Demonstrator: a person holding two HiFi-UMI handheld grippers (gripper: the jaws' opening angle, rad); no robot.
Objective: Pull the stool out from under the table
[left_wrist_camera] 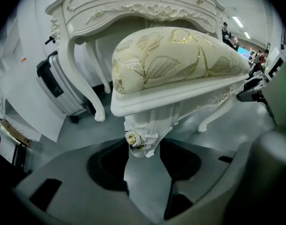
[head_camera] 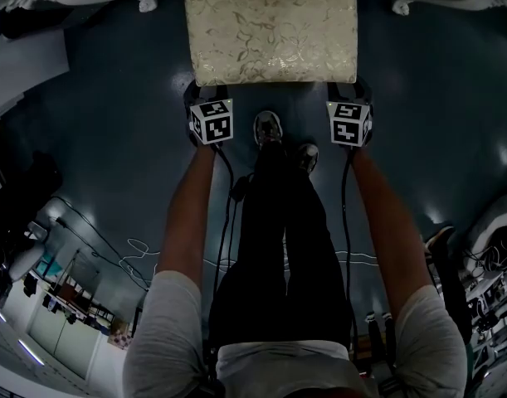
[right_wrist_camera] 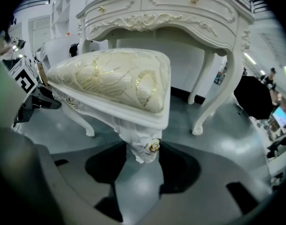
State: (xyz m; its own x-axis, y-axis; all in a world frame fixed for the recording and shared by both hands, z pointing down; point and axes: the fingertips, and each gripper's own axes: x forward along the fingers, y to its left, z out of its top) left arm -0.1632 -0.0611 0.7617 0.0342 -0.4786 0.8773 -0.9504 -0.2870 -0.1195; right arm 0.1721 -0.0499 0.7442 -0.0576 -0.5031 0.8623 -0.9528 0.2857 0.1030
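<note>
Dark grey floor (head_camera: 112,81) carries the stool (head_camera: 270,27), clear in front of the white table (right_wrist_camera: 171,8); left gripper (left_wrist_camera: 143,145) and right gripper (right_wrist_camera: 143,146) each clamp one of its near corner legs (left_wrist_camera: 143,128), judged rigid and fairly heavy, unlike the soft cushion.

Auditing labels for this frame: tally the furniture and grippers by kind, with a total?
stool: 1
table: 1
grippers: 2, the left gripper and the right gripper, each closed on a front leg of the stool
Total: 4
</note>
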